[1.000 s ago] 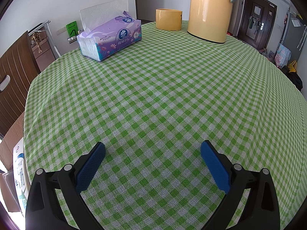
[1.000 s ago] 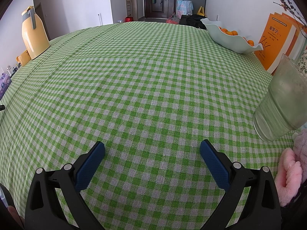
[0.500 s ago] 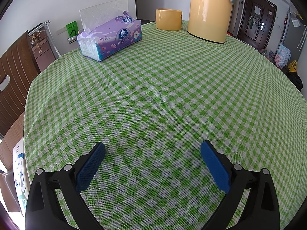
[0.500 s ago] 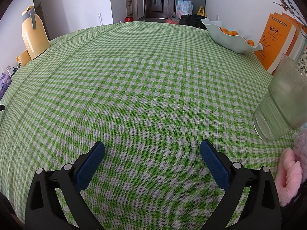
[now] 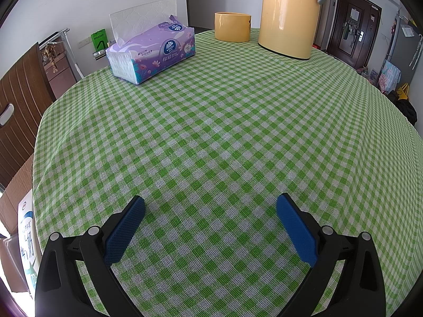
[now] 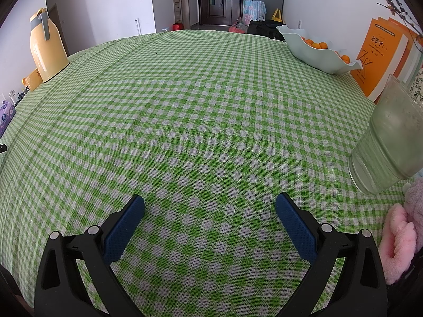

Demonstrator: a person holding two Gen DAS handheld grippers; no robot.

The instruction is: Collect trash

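No trash shows in either view, so neither gripper is nearer. Left gripper (image 5: 210, 206) and right gripper (image 6: 210, 205) hover spread wide and empty over bare green checked tablecloth (image 5: 224, 121); tissue box (image 5: 152, 52) lies far ahead-left.

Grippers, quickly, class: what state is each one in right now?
Left gripper: open, holding nothing.
Right gripper: open, holding nothing.

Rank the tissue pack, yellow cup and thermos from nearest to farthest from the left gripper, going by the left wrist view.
1. Tissue pack, far left.
2. Thermos, far right of centre.
3. Yellow cup, just behind, between the two.

Left gripper is open.
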